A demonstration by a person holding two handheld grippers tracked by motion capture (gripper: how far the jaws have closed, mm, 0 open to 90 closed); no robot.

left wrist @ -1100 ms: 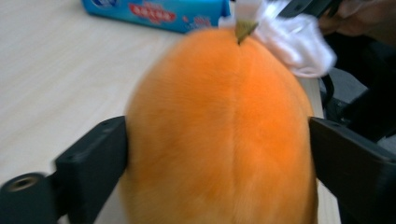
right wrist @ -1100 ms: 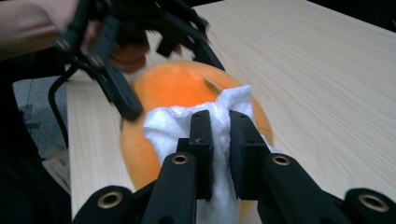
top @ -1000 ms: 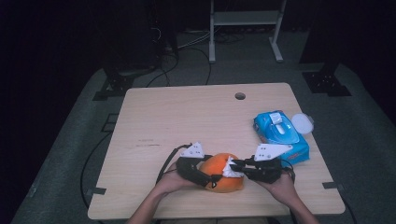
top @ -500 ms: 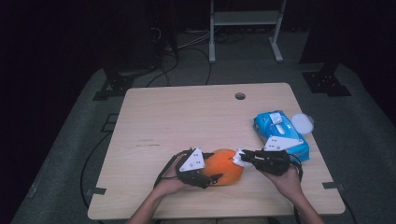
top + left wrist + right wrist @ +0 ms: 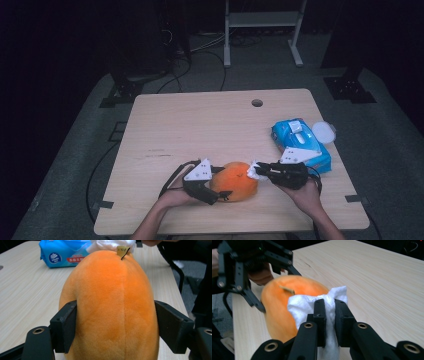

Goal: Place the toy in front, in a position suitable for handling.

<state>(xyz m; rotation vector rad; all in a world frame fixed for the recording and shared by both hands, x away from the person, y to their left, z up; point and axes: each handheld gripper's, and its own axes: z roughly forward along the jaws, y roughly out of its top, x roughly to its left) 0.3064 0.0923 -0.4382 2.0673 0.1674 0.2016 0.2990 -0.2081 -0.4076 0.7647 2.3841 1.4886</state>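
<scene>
Between left claw (image 5: 115,327) jaws: orange plush (image 5: 110,305); right claw (image 5: 329,315) pinching wipe (image 5: 304,306) against it.

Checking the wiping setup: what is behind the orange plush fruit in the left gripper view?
Behind the orange plush fruit lies a blue wet-wipe pack on the table; a white wipe peeks over its top. The plush covers the rest of the wipe.

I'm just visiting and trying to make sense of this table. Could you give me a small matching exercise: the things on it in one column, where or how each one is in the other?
Things:
1. orange plush toy
2. white wipe
3. blue wipes pack
4. white round lid

States:
A. lying on the table beside the pack
B. pinched in the right gripper
C. clasped between the left gripper's jaws
D. lying near the table's right edge, behind the right gripper

Pairs: 1-C, 2-B, 3-D, 4-A
</scene>
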